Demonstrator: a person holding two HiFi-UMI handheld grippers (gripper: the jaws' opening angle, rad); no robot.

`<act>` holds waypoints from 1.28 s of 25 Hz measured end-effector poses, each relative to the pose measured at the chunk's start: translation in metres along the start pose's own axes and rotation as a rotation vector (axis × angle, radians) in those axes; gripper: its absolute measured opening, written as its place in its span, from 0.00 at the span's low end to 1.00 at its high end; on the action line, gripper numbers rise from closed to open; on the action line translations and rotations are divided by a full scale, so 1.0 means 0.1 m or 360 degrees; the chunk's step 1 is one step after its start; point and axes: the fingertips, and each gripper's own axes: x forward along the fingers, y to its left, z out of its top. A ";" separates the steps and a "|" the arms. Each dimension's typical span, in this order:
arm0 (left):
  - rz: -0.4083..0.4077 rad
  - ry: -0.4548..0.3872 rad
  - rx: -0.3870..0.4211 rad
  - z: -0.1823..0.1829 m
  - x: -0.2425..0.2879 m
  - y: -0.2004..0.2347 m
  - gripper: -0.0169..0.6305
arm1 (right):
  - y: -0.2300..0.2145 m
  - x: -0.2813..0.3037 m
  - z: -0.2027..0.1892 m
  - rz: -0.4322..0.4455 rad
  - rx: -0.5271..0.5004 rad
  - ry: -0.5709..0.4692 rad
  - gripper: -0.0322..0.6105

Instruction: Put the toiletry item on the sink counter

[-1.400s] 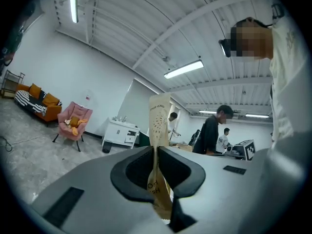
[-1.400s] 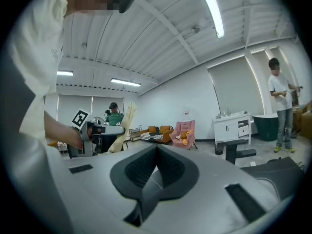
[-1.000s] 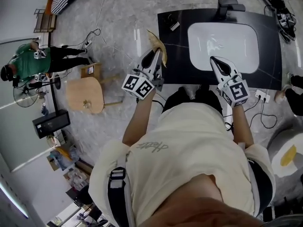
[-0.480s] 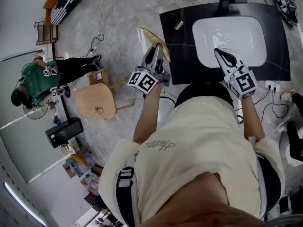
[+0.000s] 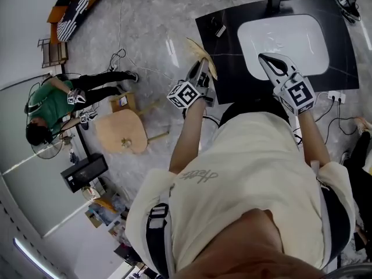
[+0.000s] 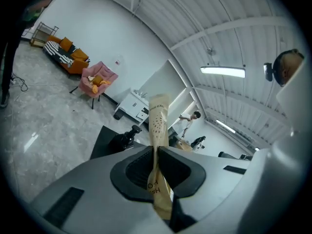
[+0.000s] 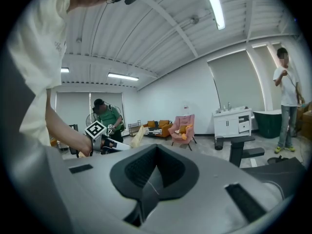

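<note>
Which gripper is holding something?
The left gripper: its jaws clamp a tan packet. The right gripper is shut on nothing.

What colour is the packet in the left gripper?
Tan kraft-paper packet with dark print; left gripper view shows it best.

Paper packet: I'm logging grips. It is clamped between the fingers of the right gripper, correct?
No. The paper packet is clamped between the fingers of the left gripper, not the right; the left gripper view shows it.
</note>
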 end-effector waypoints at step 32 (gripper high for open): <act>0.0535 0.0839 -0.0366 -1.58 0.00 1.19 0.09 | 0.12 0.00 -0.29 -0.0012 0.0088 0.0084 0.04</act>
